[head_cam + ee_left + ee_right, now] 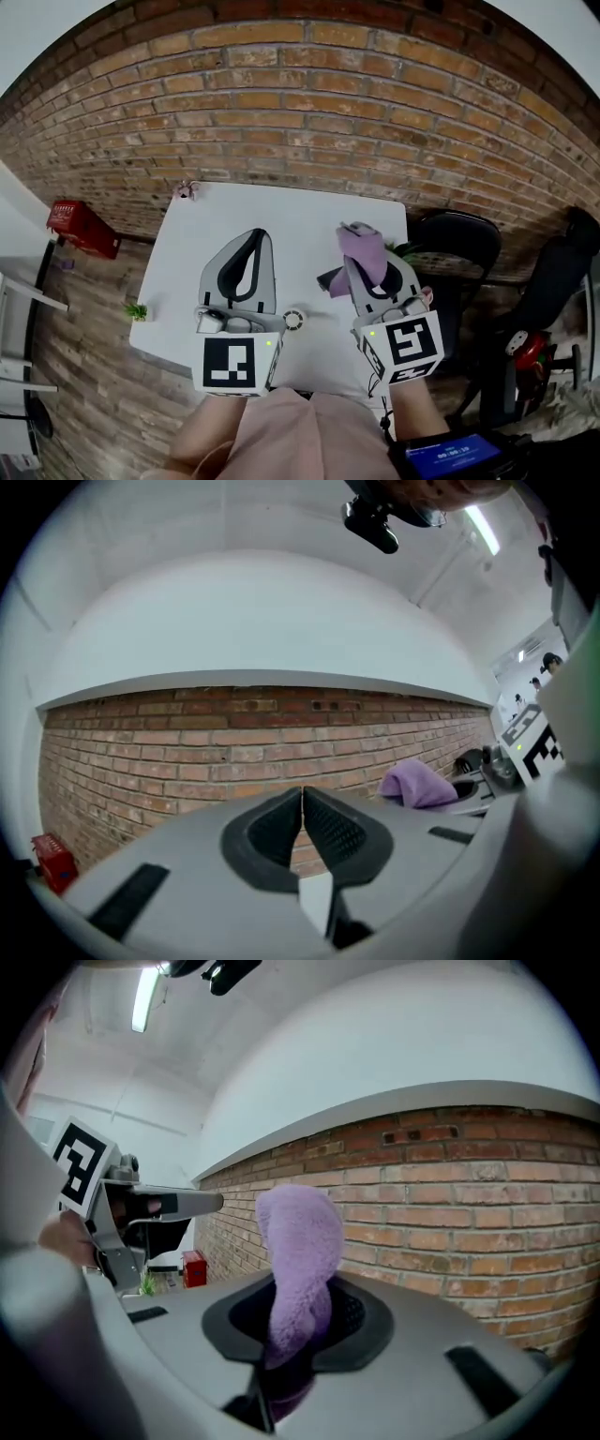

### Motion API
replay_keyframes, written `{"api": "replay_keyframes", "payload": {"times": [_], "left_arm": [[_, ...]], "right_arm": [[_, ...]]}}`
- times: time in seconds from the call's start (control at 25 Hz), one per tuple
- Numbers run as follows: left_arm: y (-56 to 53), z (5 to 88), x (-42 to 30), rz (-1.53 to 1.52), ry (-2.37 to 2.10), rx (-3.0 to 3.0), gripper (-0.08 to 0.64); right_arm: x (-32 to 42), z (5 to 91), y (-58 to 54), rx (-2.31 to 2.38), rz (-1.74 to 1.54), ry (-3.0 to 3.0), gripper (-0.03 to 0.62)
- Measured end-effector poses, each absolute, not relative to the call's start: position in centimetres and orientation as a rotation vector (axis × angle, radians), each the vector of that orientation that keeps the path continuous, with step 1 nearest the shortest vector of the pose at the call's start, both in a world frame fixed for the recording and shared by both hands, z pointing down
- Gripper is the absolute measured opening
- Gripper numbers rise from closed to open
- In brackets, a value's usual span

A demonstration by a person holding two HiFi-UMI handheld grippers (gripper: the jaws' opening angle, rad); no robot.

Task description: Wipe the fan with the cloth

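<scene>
Currently right tool point(298, 1321) clamps the purple cloth point(298, 1232), left tool point(302, 799) is pinched shut and empty; a small round white object point(294, 319), possibly the fan, lies on the tabletop point(281, 211) between them, toward the near edge.

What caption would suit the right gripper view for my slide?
The right tool is shut on a purple cloth, in front of a brick wall.

The table point(291, 211) stands before the brick wall point(300, 112), a chair point(461, 246) to its right, a box point(82, 228) to its left. Above it, the left gripper point(251, 236) sits beside the right gripper point(371, 274) (cloth point(362, 246) between its jaws).
</scene>
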State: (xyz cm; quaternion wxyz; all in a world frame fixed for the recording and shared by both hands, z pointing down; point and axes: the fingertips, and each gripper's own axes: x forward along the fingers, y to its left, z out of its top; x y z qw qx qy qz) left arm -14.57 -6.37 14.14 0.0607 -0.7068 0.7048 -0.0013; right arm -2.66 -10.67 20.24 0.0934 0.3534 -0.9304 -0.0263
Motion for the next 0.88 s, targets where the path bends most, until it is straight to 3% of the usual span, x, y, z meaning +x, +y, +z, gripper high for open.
{"api": "replay_keyframes", "payload": {"times": [0.88], "left_arm": [[-6.0,15.4,-13.7,-0.031,2.113,-2.178,0.015]], "right_arm": [[-3.4,20.9,-10.0,1.042,-0.043,-2.788,0.074]]}}
